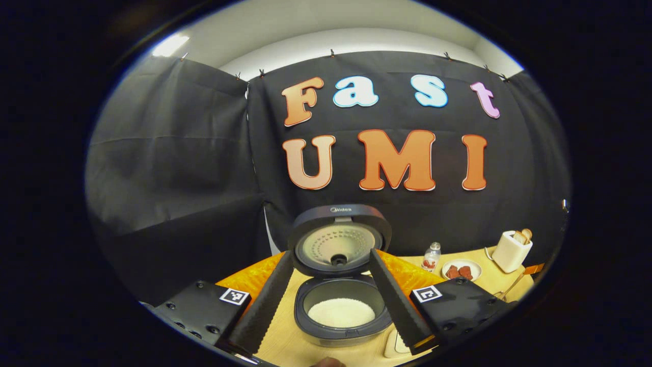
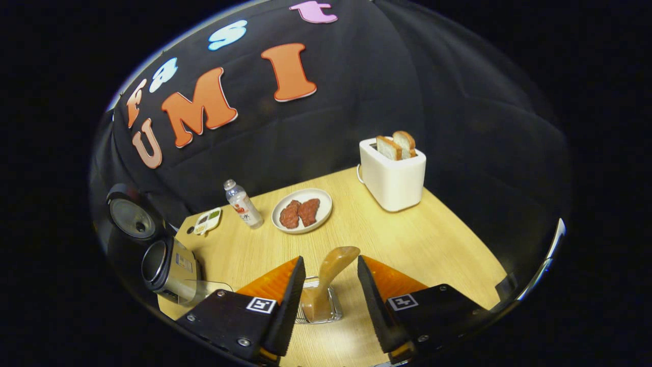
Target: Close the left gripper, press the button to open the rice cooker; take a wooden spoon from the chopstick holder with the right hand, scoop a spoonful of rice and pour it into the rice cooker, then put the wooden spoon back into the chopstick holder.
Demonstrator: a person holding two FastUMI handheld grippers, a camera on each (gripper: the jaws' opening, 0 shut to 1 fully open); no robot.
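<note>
A light wooden bench [image 2: 397,239] fills the lower half of both views, backed by a black cloth wall.

In the left gripper view, the rice cooker [image 1: 342,306] sits on the bench straight ahead, its lid [image 1: 340,239] standing upright and open. The inner pot holds a layer of white rice [image 1: 341,312]. The left gripper [image 1: 333,300] hangs just in front of the cooker with its two fingers spread wide apart, one to each side of the pot, grasping nothing. In the right gripper view the same cooker lies at the far left edge, lid up.

A white toaster [image 2: 392,173] stands near the back of the bench in the right gripper view, with two slices of bread [image 2: 396,145] poking out of its top. Nearer the middle is a white plate [image 2: 322,200] carrying two reddish-brown pieces of food. Just left of the plate stands a small clear bottle [image 2: 243,204], and left of that lies a small sauce dish [image 2: 208,220].

The right gripper [image 2: 328,290] is released, its fingers wide apart. Between them, close in, stands the wire chopstick holder [image 2: 333,311], and the wooden spoon [image 2: 328,278] rises out of it, bowl end up and leaning right. Neither finger touches the spoon.
</note>
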